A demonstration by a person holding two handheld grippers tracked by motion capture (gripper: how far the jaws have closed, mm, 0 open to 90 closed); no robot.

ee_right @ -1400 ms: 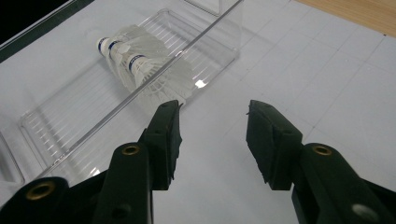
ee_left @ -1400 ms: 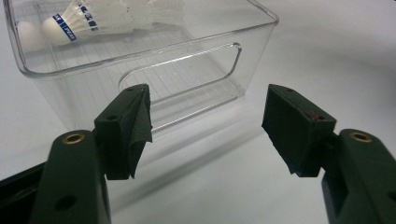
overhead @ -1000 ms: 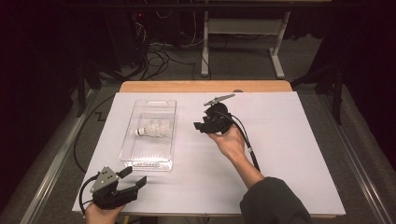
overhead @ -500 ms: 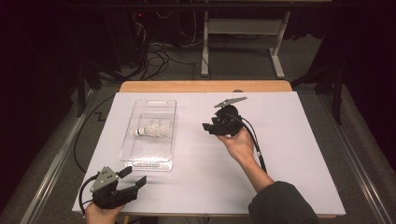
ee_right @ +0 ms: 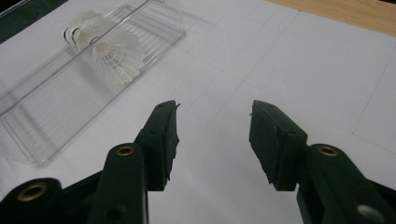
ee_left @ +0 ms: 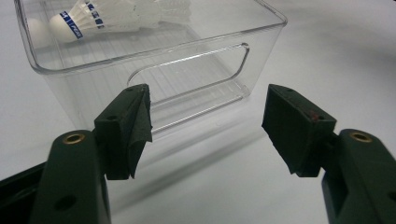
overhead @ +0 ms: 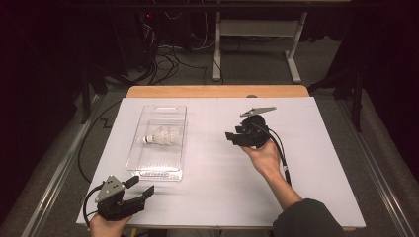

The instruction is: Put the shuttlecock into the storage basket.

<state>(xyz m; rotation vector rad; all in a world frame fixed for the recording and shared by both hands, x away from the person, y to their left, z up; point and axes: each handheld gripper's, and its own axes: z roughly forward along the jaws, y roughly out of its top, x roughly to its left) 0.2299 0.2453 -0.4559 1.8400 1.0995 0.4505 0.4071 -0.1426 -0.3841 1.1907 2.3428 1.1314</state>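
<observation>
A clear plastic bin (overhead: 157,173) lies on the white table, left of centre, with a white shuttlecock (overhead: 161,136) on its side inside. My left gripper (overhead: 139,188) rests at the front left edge, open and empty, just short of the bin's near end. In the left gripper view the bin's handle wall (ee_left: 187,65) stands right ahead of the gripper (ee_left: 208,100), with the shuttlecock (ee_left: 93,16) beyond. My right gripper (overhead: 232,138) hovers right of the bin, open, pointing left. In the right gripper view, the gripper (ee_right: 215,112) is empty and the shuttlecock (ee_right: 112,51) lies in the bin (ee_right: 28,140) far left.
The white sheet (overhead: 316,163) covers the table, with a wooden strip (overhead: 217,91) along the far edge. Beyond it are a dark floor, cables and a table frame (overhead: 257,29). A cable (overhead: 281,153) trails from the right gripper along the forearm.
My right gripper has drawn back to the right and a little nearer, away from the bin. The left gripper, the bin and the shuttlecock have stayed put.
</observation>
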